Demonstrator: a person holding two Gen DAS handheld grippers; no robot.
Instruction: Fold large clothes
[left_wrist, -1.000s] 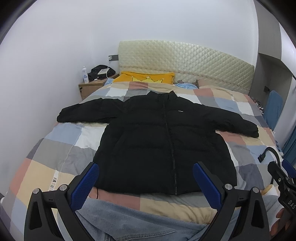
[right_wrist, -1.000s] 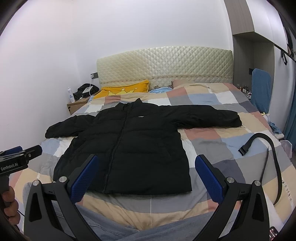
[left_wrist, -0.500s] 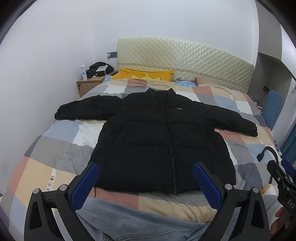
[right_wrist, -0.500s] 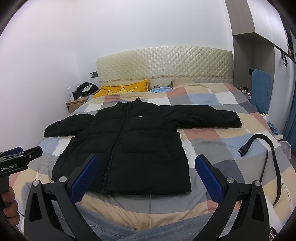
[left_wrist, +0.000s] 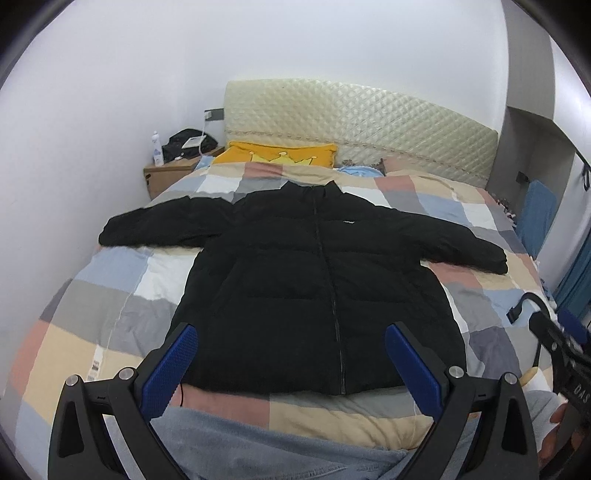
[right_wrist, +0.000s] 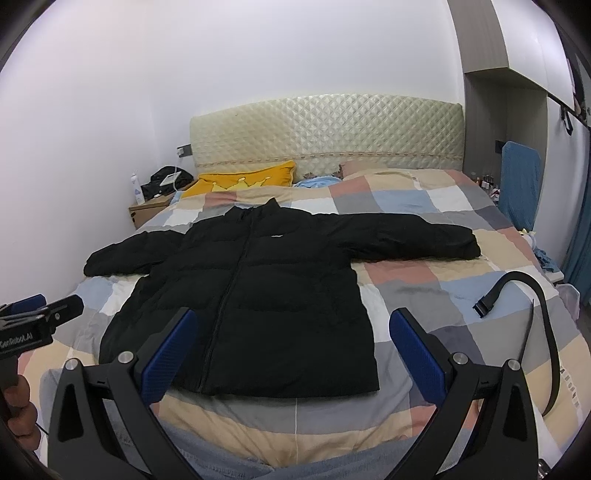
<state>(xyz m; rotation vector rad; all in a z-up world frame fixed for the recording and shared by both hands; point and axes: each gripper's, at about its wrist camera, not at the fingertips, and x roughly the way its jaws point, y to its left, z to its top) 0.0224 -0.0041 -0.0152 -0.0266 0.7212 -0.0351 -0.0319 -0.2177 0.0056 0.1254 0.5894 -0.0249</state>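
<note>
Jacket (left_wrist: 314, 295) lies flat on the bed (left_wrist: 110, 314), sleeves spread, zipped. Your left hand-held gripper (left_wrist: 291, 354) and right hand-held gripper (right_wrist: 293, 343) hover spread, empty. Puffy, soft, probably slippery: pinch deep at a cuff.

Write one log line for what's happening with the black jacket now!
jacket: spread flat on bed, unfolded | left gripper: open, empty | right gripper: open, empty

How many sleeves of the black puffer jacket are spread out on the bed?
2. On the black puffer jacket, one sleeve reaches toward the wall side, the other sleeve toward the wardrobe side. Both lie flat on the checked quilt.
</note>
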